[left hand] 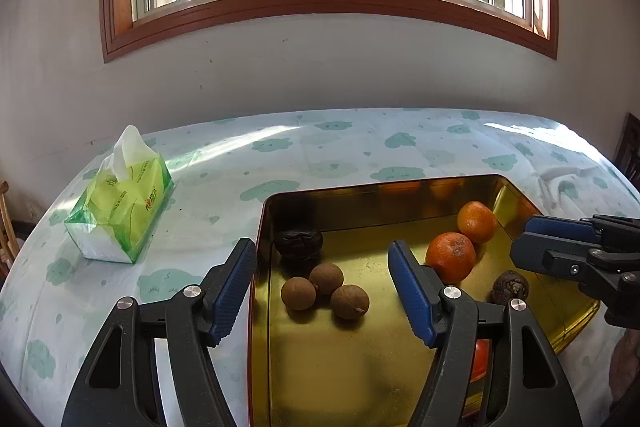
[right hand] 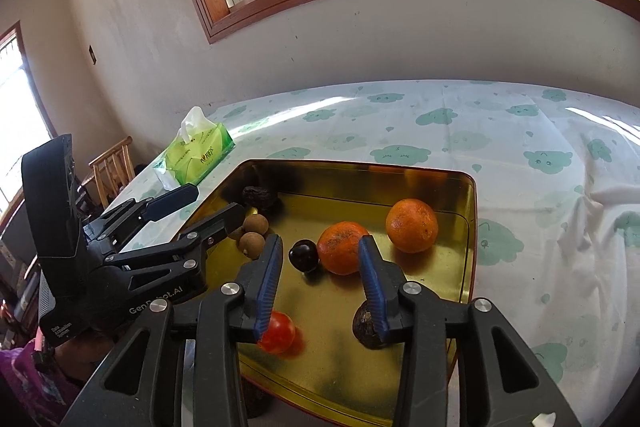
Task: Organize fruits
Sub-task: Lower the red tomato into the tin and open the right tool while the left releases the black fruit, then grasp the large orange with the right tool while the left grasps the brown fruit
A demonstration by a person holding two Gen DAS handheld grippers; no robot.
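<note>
Fruits all inside gold tin [right hand: 472,211] on clothed surface [right hand: 520,131].
Two oranges [right hand: 344,247] touching, 2 o'clock corner; three longans [left hand: 326,290] clustered at 9; dark wrinkled fruit [left hand: 298,243] at 11; tomato [right hand: 277,333], dark plum [right hand: 304,254] nearer. Grouping by kind looks underway.
Left tongs [left hand: 322,291] apart, empty, over longans.
Right tongs [right hand: 320,287] apart, empty, straddling tin centre.
Tissue pack [left hand: 120,211] at 10, outside tin.

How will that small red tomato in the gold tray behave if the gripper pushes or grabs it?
The red tomato looks round and glossy, so it would probably roll across the smooth gold tray if nudged. Its shiny skin may slip between the right gripper pads. It looks small and thin-skinned, so a hard squeeze would likely bruise or split it.
</note>
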